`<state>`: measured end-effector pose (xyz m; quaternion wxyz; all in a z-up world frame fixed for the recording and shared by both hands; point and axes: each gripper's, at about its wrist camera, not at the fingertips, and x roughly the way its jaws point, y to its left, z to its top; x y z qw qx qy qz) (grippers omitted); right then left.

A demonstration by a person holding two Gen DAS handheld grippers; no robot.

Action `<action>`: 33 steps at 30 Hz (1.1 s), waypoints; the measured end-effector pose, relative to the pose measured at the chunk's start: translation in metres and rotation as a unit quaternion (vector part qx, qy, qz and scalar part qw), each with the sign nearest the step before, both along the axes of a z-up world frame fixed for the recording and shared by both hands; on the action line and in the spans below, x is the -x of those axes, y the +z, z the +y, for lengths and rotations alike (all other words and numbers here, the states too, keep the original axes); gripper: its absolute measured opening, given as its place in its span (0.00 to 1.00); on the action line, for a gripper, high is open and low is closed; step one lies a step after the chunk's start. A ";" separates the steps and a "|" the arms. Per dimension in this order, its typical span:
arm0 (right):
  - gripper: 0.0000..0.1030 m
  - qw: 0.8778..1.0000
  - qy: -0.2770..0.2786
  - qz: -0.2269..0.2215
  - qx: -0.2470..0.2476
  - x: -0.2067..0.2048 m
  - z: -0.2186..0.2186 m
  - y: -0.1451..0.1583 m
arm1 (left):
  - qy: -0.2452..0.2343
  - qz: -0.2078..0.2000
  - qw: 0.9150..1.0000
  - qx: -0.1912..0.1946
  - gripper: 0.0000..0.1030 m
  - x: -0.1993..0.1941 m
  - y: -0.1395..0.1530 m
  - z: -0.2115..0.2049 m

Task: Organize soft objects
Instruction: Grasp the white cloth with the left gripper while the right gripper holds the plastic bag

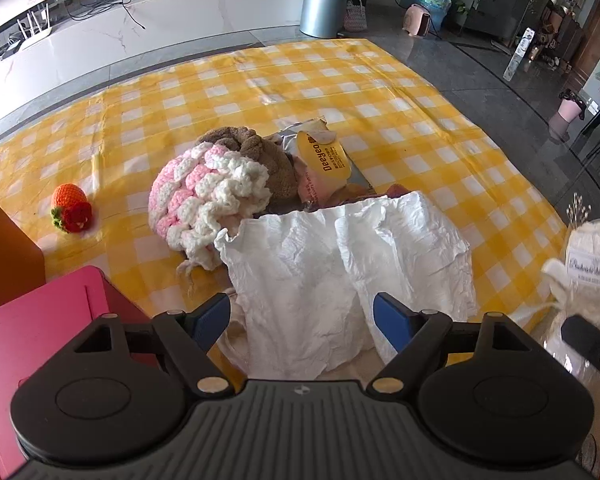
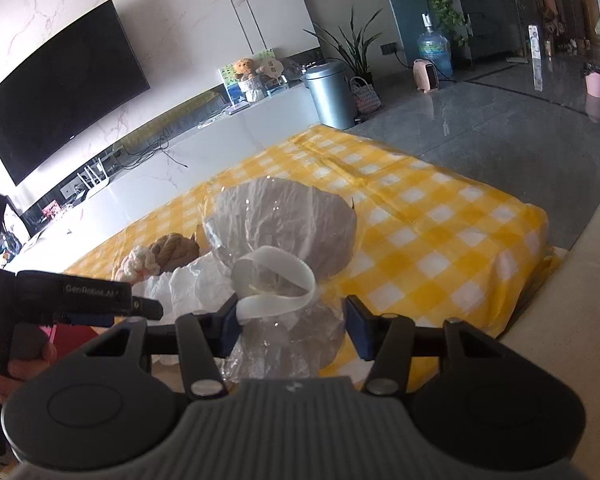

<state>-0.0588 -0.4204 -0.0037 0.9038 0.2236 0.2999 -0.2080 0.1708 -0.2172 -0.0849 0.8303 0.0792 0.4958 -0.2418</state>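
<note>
Hovering wide open over crumpled white tissue (image 1: 340, 264) on the yellow-checked surface (image 1: 420, 128) — left hand-held gripper (image 1: 302, 320), right hand-held gripper (image 2: 292, 328) half-open around a clear wrapped bundle (image 2: 284, 236), grip uncertain, crocheted pink-white hat (image 1: 204, 196) beside the tissue.

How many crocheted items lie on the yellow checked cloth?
2. The small orange and red strawberry lies alone at the left. The pink and white piece lies in the middle pile, against the brown plush. Others may hide under the white paper.
</note>
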 end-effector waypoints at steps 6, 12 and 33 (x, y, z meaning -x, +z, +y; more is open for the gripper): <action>0.52 0.999 0.000 0.039 0.038 -0.047 -0.028 -0.001 | -0.028 0.008 1.000 -0.006 0.92 0.005 0.000 -0.005; 0.52 0.993 0.004 0.105 0.055 -0.099 -0.047 -0.028 | -0.023 0.015 0.999 -0.029 0.93 -0.001 -0.012 -0.013; 0.52 0.992 0.095 0.079 -0.035 -0.118 -0.026 -0.035 | -0.033 0.084 0.995 0.036 0.92 -0.017 -0.038 -0.024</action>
